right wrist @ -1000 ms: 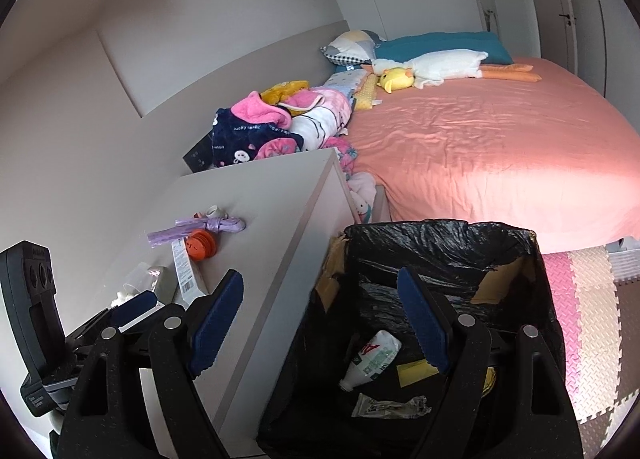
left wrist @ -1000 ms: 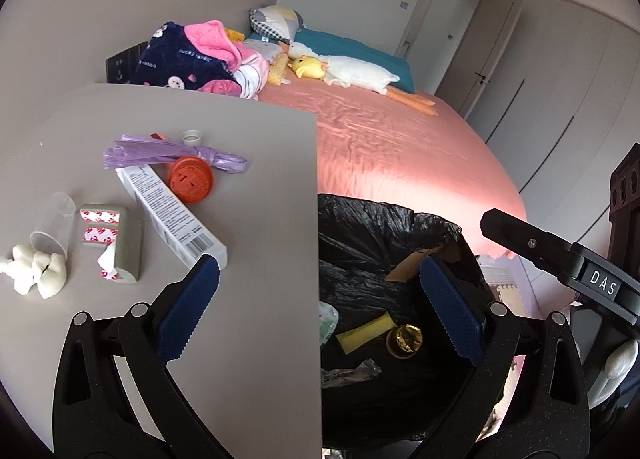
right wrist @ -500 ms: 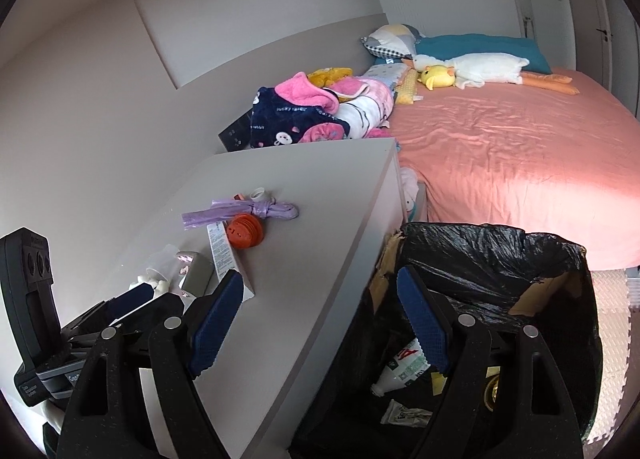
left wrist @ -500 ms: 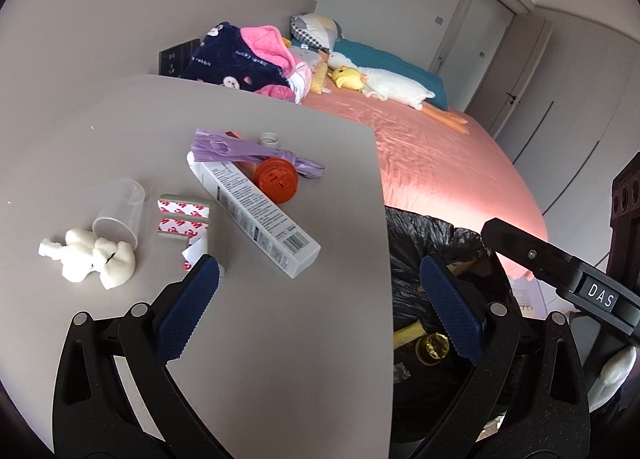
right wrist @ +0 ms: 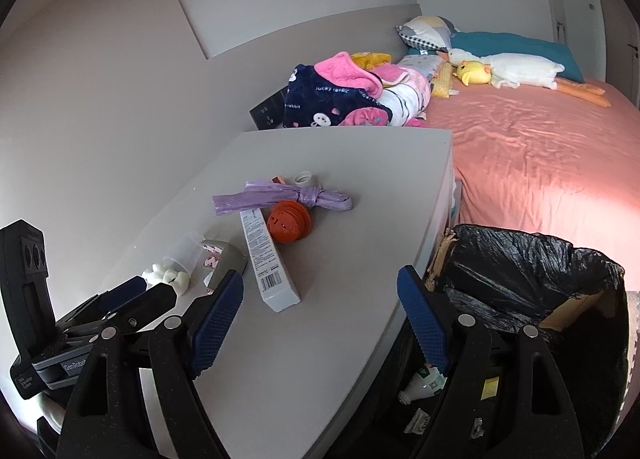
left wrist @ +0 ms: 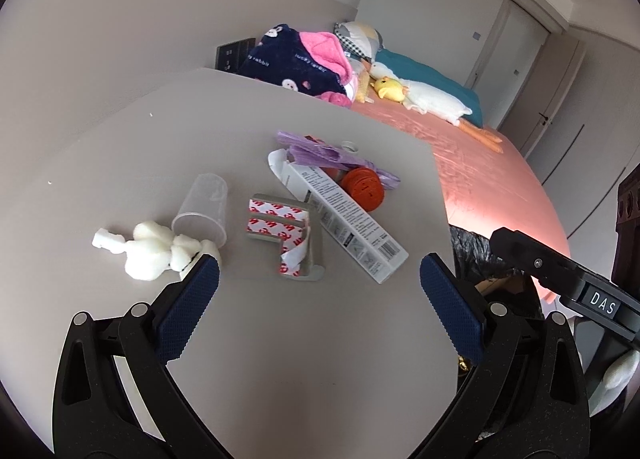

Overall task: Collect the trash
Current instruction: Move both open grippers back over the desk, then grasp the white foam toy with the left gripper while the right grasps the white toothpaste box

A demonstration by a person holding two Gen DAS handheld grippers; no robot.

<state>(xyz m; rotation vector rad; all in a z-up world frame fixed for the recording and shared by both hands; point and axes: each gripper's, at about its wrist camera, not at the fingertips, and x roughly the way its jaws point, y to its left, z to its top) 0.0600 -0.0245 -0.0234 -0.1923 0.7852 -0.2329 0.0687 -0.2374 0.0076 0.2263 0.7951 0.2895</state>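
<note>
Trash lies on the grey table (left wrist: pixel 120 163): white foam pieces (left wrist: pixel 152 249), a clear plastic cup (left wrist: pixel 204 207) on its side, a grey block with red-and-white tape strips (left wrist: pixel 280 227), a long grey box (left wrist: pixel 344 219), an orange lid (left wrist: pixel 363 189), a purple knotted bag (left wrist: pixel 332 157) and a small white cap (left wrist: pixel 350 146). My left gripper (left wrist: pixel 320 311) is open and empty, just short of the tape block. My right gripper (right wrist: pixel 320 319) is open and empty over the table's near edge, beside the black-lined bin (right wrist: pixel 532 279). The box (right wrist: pixel 266 259) and orange lid (right wrist: pixel 289 221) lie ahead of it.
The bin stands right of the table and holds a bottle (right wrist: pixel 420 387) and scraps. A bed with a pink sheet (right wrist: pixel 540 147), a pile of clothes (right wrist: pixel 344 99) and a plush duck (right wrist: pixel 504 71) lies beyond. The left gripper's body (right wrist: pixel 100 315) shows at the right wrist view's lower left.
My left gripper has swung left from over the bin to over the table, closer to the trash. My right gripper has also shifted left, from over the bin to the table edge.
</note>
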